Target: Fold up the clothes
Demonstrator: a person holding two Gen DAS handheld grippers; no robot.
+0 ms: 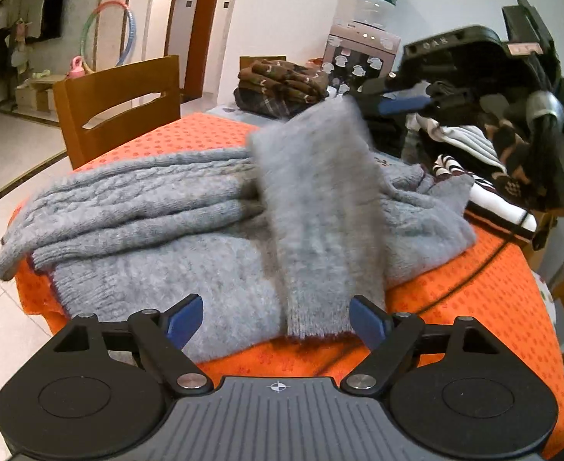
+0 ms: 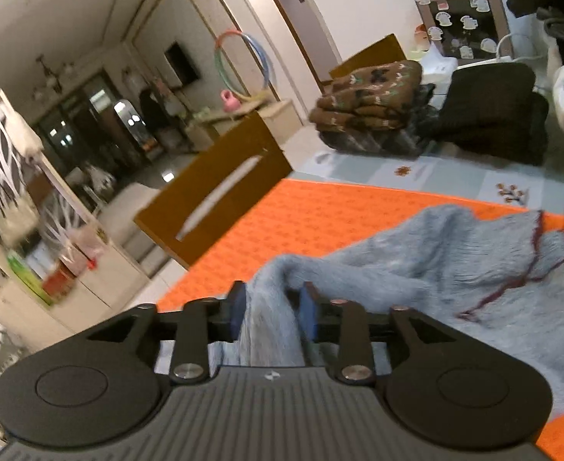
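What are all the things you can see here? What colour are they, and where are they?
grey sweater: 1, grey, on the orange cloth
orange cloth: 1, orange, covering the table
folded pile: 1, brown on top, far end of the table
striped clothes: 1 heap, black and white, right of the sweater
wooden chair: 1 nearby, brown, left of the table
hoop: 1, many colours, against the wall
left gripper: black, jaws wide open
right gripper: black, sweater between jaws
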